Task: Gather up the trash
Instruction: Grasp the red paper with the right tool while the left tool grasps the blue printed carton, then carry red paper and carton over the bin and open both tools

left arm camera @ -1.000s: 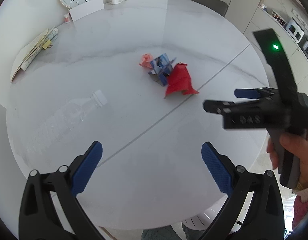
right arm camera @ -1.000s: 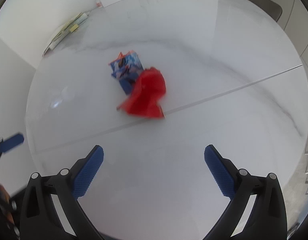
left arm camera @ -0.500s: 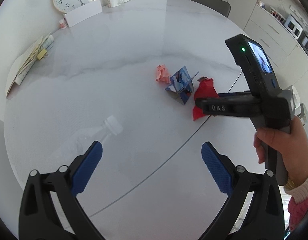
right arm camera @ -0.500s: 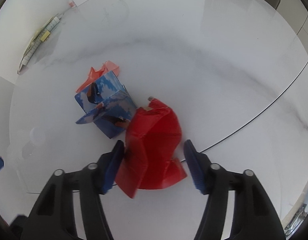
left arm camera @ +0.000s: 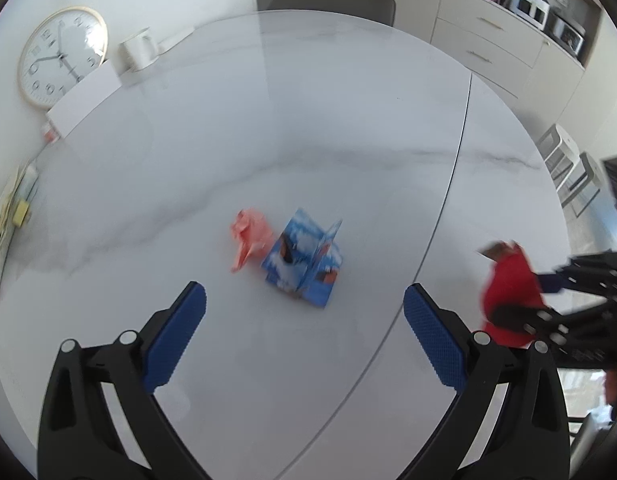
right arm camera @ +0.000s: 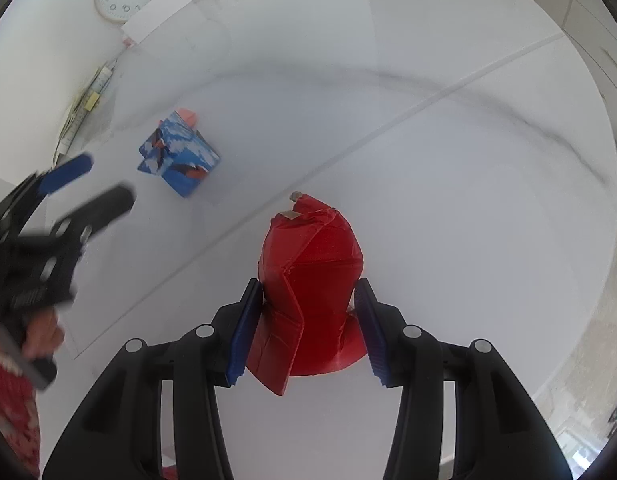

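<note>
My right gripper point(right arm camera: 308, 328) is shut on a crumpled red paper carton point(right arm camera: 310, 280) and holds it above the white round table point(right arm camera: 468, 160). The carton also shows at the right in the left wrist view point(left arm camera: 510, 280), gripped by the right gripper point(left arm camera: 548, 296). A blue printed carton point(left arm camera: 304, 266) and a crumpled pink paper point(left arm camera: 248, 238) lie together on the table, just ahead of my open, empty left gripper point(left arm camera: 304, 336). The blue carton shows in the right wrist view point(right arm camera: 178, 160), with the left gripper point(right arm camera: 88, 188) near it.
A wall clock point(left arm camera: 60, 58), a white card point(left arm camera: 84, 102) and a white mug point(left arm camera: 138, 54) stand at the table's far left. Folded papers point(left arm camera: 12, 216) lie at the left edge. A chair point(left arm camera: 332, 0) and cabinets point(left arm camera: 500, 40) are behind.
My right gripper has closed on the red carton, lifted it and carried it right, away from the blue carton. My left gripper has moved toward the blue carton and pink paper.
</note>
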Demonstrator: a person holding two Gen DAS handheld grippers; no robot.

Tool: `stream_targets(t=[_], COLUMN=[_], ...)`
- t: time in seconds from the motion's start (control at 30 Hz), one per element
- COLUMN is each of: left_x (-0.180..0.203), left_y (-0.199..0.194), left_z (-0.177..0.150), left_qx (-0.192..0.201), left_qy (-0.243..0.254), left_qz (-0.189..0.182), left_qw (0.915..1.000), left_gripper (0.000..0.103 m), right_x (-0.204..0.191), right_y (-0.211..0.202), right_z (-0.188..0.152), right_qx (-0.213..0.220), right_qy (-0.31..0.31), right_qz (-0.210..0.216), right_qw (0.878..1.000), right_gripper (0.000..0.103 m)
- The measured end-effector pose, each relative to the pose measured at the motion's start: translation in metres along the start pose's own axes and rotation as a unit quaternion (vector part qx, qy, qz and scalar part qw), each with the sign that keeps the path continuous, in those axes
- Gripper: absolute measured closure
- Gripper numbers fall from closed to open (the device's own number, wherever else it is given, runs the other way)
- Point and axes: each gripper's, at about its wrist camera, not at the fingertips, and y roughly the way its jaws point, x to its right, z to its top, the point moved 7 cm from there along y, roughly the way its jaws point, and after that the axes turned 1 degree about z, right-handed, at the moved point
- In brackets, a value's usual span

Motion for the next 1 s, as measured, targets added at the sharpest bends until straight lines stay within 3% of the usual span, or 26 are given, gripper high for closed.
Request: stream_targets(t=[0.1, 0.17, 0.33, 0.4, 0.63, 1.0], left_x=[0.002, 0.002, 0.007, 0.008, 0.009, 0.027], left_y=[0.018, 0.029, 0.045, 0.045, 0.031, -0.029], left_z=[0.011, 0.015, 0.011, 0.009, 0.004, -0.027], left_qx=[-0.007, -0.017, -0.037, -0.037, -0.022, 0.003], left_qy=[0.013, 0.018, 0.027, 0.021, -0.012, -0.049], left_qz=[0.009, 0.018, 0.028, 0.022, -0.005, -0.039], left_qw=[0.9999, 0.9995, 0.9986, 0.9988, 0.9997, 0.9980], left_gripper=[0.010, 0.019, 0.059, 0.068, 0.077, 0.077], right_x=[0.010, 0.014, 0.024, 0.026, 0.024, 0.011], right_y=[-0.013, -0.019, -0.027, -0.026, -0.030, -0.040], right_z=[-0.015, -0.021, -0.033, -0.036, -0.044, -0.055], right_qx=[0.003, 0.005, 0.009, 0.007, 0.007, 0.010], right_qy=[0.010, 0.014, 0.025, 0.028, 0.018, -0.012], right_qz=[-0.001, 0.000, 0.005, 0.008, 0.018, 0.035], right_qw=[1.000, 1.000, 1.000, 1.000, 1.000, 0.999], right_gripper=[0.055, 0.055, 0.054, 0.054, 0.054, 0.054])
